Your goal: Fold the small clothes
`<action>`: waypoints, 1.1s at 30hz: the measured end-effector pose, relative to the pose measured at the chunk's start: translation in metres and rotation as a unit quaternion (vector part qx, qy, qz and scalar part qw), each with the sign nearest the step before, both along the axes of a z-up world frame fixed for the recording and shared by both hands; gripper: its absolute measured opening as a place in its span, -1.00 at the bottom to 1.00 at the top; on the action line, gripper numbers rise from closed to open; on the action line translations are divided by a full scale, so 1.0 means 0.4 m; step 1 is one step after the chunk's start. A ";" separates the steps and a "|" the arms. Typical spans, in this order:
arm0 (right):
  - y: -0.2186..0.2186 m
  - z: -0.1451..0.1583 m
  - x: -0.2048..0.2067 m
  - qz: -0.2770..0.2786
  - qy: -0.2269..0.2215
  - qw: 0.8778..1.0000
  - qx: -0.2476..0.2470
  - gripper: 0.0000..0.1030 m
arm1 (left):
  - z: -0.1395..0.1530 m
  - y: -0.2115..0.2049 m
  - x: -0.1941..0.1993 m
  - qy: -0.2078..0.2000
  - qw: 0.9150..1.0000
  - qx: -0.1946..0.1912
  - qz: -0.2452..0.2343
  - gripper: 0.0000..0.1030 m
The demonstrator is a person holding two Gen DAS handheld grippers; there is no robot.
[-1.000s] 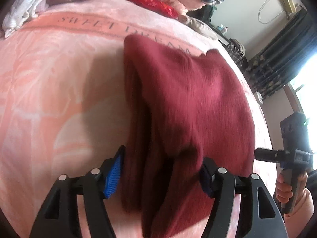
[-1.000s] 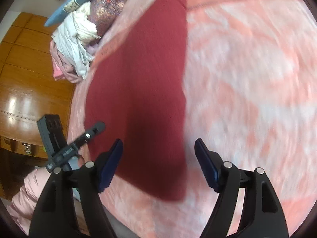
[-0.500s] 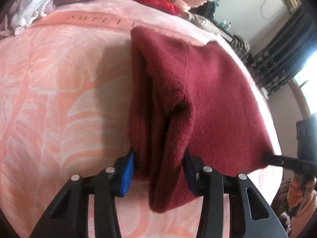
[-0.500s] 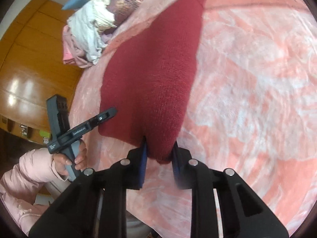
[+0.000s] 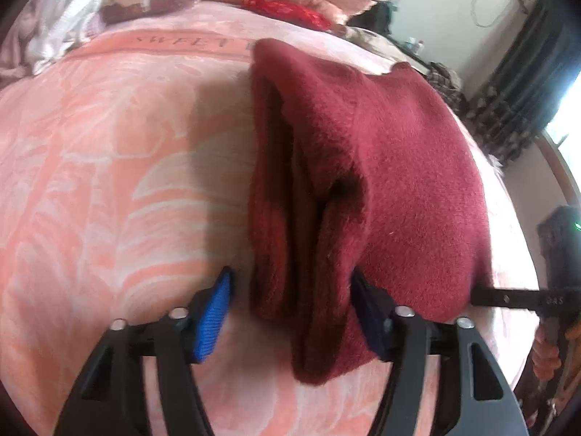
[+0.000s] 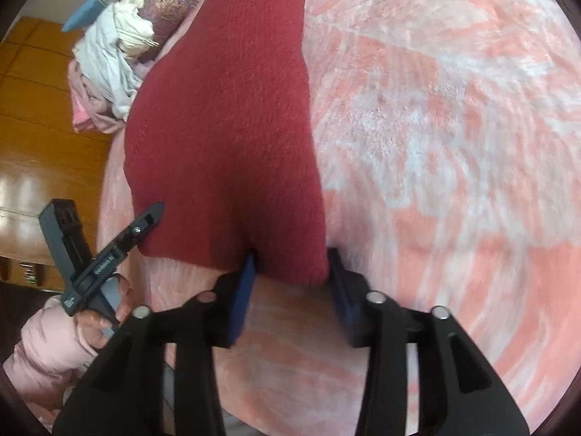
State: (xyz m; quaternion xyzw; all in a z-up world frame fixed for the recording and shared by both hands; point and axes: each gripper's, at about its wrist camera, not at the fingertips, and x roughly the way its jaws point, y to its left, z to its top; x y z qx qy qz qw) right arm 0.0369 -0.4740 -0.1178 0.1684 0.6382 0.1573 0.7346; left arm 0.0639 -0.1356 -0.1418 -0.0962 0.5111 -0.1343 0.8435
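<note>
A dark red knitted garment (image 5: 399,167) lies folded on the pink blanket (image 5: 109,181) covering the bed. The left tool (image 5: 290,316) has just been opening; its near corner sits between the jaws, the blue left pad (image 5: 212,321) clear of the cloth. The right tool (image 6: 290,290) has also just been opening, the other near corner loose between its jaws
</note>
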 end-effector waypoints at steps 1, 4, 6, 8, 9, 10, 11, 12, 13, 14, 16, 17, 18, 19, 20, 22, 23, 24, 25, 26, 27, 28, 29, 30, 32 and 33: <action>0.013 0.010 -0.006 0.008 0.001 1.000 -0.021 0.20 | 0.005 0.006 -0.014 0.008 1.000 0.011 0.014 0.58; 0.044 0.031 -0.046 0.019 0.015 0.995 -0.099 0.36 | 0.007 0.030 -0.058 0.032 0.999 0.033 0.022 0.70; 0.055 0.045 -0.078 0.016 0.031 0.990 -0.137 0.36 | 0.013 0.046 -0.082 0.038 0.998 0.035 0.023 0.73; 0.065 0.068 -0.104 0.011 0.037 0.988 -0.147 0.36 | 0.025 0.064 -0.111 0.042 0.997 0.048 0.031 0.80; 0.073 0.082 -0.113 0.013 0.033 0.987 -0.154 0.37 | 0.027 0.069 -0.121 0.048 0.997 0.057 0.035 0.80; 0.084 0.108 -0.126 0.017 0.022 0.984 -0.176 0.39 | 0.027 0.078 -0.132 0.058 0.996 0.064 0.037 0.80; 0.092 0.133 -0.134 0.016 0.009 0.982 -0.189 0.47 | 0.030 0.084 -0.141 0.063 0.995 0.067 0.038 0.80; 0.096 0.159 -0.142 0.011 -0.006 0.981 -0.194 0.54 | 0.034 0.086 -0.152 0.064 0.994 0.072 0.041 0.80; 0.095 0.196 -0.152 -0.001 -0.025 0.980 -0.197 0.56 | 0.043 0.091 -0.167 0.058 0.994 0.081 0.043 0.80; 0.094 0.224 -0.157 -0.012 -0.039 0.980 -0.197 0.62 | 0.053 0.093 -0.177 0.052 0.994 0.085 0.042 0.81; 0.090 0.296 -0.181 -0.037 -0.082 0.977 -0.193 0.70 | 0.081 0.093 -0.201 0.034 0.995 0.089 0.032 0.87; 0.077 0.320 -0.195 -0.043 -0.104 0.976 -0.188 0.71 | 0.096 0.089 -0.212 0.026 0.995 0.094 0.027 0.89; 0.082 0.361 -0.213 -0.051 -0.136 0.972 -0.184 0.75 | 0.113 0.086 -0.218 0.019 0.995 0.097 0.024 0.90; 0.077 0.385 -0.229 -0.055 -0.156 0.969 -0.184 0.75 | 0.136 0.086 -0.222 0.010 0.995 0.094 0.020 0.91; 0.082 0.407 -0.238 -0.056 -0.173 0.966 -0.185 0.76 | 0.152 0.083 -0.227 0.004 0.996 0.089 0.018 0.91; 0.088 0.436 -0.259 -0.050 -0.197 0.961 -0.189 0.77 | 0.195 0.076 -0.237 -0.008 0.996 0.091 0.016 0.91; 0.100 0.441 -0.267 -0.045 -0.202 0.959 -0.194 0.78 | 0.210 0.077 -0.239 -0.013 0.996 0.091 0.015 0.91; 0.107 0.442 -0.272 -0.040 -0.204 0.958 -0.199 0.78 | 0.226 0.075 -0.238 -0.019 0.996 0.088 0.013 0.91; 0.119 0.442 -0.276 -0.031 -0.209 0.956 -0.206 0.78 | 0.249 0.071 -0.245 -0.031 0.995 0.090 0.015 0.91; 0.125 0.437 -0.278 -0.026 -0.212 0.954 -0.209 0.78 | 0.264 0.070 -0.242 -0.043 0.994 0.094 0.018 0.91; 0.134 0.437 -0.282 -0.024 -0.214 0.953 -0.213 0.78 | 0.282 0.071 -0.251 -0.059 0.993 0.098 0.023 0.92; 0.142 0.437 -0.286 -0.023 -0.216 0.953 -0.213 0.78 | 0.295 0.066 -0.253 -0.067 0.992 0.101 0.026 0.92; 0.148 0.439 -0.290 -0.023 -0.218 0.953 -0.208 0.78 | 0.305 0.062 -0.257 -0.073 0.991 0.104 0.028 0.92; 0.157 0.447 -0.300 -0.025 -0.220 0.955 -0.200 0.78 | 0.311 0.059 -0.259 -0.075 0.991 0.105 0.028 0.92; 0.173 0.462 -0.317 -0.030 -0.223 0.959 -0.174 0.77 | 0.317 0.055 -0.264 -0.076 0.991 0.103 0.028 0.92; 0.178 0.466 -0.320 -0.034 -0.226 0.960 -0.163 0.78 | 0.319 0.054 -0.267 -0.076 0.991 0.105 0.029 0.92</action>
